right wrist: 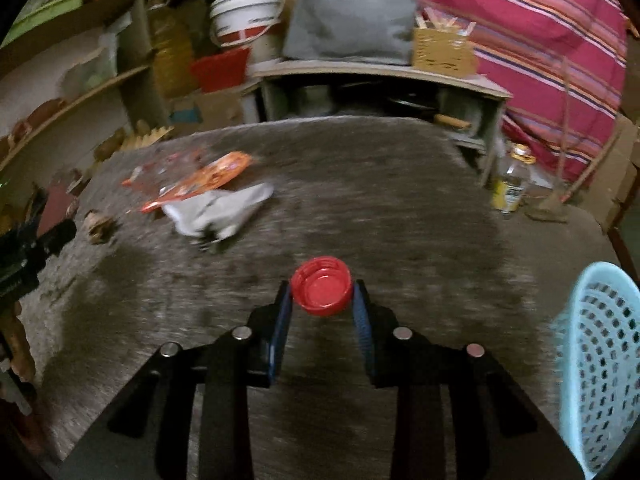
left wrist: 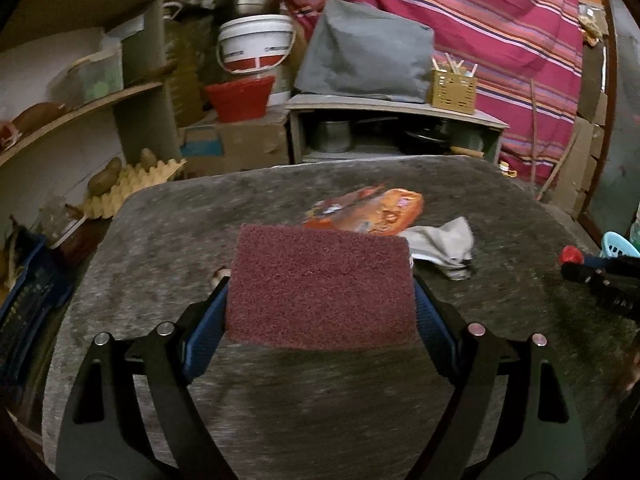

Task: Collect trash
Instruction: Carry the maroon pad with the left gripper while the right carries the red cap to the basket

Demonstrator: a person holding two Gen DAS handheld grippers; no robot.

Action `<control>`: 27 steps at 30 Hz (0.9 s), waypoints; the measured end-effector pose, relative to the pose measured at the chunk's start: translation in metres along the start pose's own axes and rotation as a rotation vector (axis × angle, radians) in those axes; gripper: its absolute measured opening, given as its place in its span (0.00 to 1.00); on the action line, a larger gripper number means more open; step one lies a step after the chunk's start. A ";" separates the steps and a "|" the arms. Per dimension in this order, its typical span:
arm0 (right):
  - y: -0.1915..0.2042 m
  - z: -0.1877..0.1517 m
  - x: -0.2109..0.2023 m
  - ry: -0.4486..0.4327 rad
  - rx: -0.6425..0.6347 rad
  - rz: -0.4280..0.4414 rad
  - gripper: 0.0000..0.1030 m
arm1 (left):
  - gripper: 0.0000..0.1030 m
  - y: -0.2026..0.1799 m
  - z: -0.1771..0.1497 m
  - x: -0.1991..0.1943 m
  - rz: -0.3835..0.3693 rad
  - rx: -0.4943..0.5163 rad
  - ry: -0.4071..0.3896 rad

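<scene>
Holding two pieces of trash at once, I am mid-collection. My right gripper (right wrist: pixel 322 300) is clamped on a round red plastic bottle cap (right wrist: pixel 321 286), open side up, pinched between the blue pads just above the grey stone-like tabletop (right wrist: pixel 400 208). My left gripper (left wrist: pixel 320 304) stands wide with its pads pressed against the two ends of a maroon rectangular scouring pad (left wrist: pixel 320 286), which is lifted clear of the same surface.

As I judge it, both picks are done and the drop-off comes next. A pale blue perforated plastic basket (right wrist: pixel 596 360) stands just beside the table at my right, and it looks like the likeliest bin; the cap needs carrying over its rim before I let the jaws part, and the pad should follow.

More remains on the table: a crumpled orange snack wrapper (right wrist: pixel 200 180), a crushed grey-white paper or foil scrap (right wrist: pixel 220 212) touching it, and a small brown crumpled bit (right wrist: pixel 99 227) nearer my left claw.

Printing shows on the wrapper, on a white bucket with a red band (left wrist: pixel 256 44) behind the table, and on a glass bottle with a yellow label (right wrist: pixel 514 180) on the floor, but blur leaves none of it legible.
</scene>
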State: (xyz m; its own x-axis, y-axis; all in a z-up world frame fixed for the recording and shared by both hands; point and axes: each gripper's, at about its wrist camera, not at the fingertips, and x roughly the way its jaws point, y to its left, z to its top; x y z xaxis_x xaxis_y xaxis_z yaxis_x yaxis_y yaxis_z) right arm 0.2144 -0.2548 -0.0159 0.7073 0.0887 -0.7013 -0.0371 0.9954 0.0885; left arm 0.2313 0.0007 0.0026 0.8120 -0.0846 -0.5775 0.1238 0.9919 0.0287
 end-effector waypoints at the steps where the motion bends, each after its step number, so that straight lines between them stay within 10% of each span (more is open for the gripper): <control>1: -0.009 0.000 -0.004 -0.006 0.008 -0.008 0.30 | 0.81 -0.006 0.000 0.001 -0.006 0.001 -0.001; 27: -0.237 -0.040 -0.106 -0.107 0.308 -0.281 0.30 | 0.81 -0.267 0.015 -0.027 -0.273 0.189 -0.096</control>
State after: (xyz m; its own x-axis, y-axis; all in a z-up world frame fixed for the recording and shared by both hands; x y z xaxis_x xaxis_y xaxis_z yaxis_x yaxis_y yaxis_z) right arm 0.1196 -0.4984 0.0096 0.7299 -0.2049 -0.6522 0.3688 0.9213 0.1234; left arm 0.1849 -0.2631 0.0232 0.7832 -0.3621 -0.5054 0.4402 0.8970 0.0395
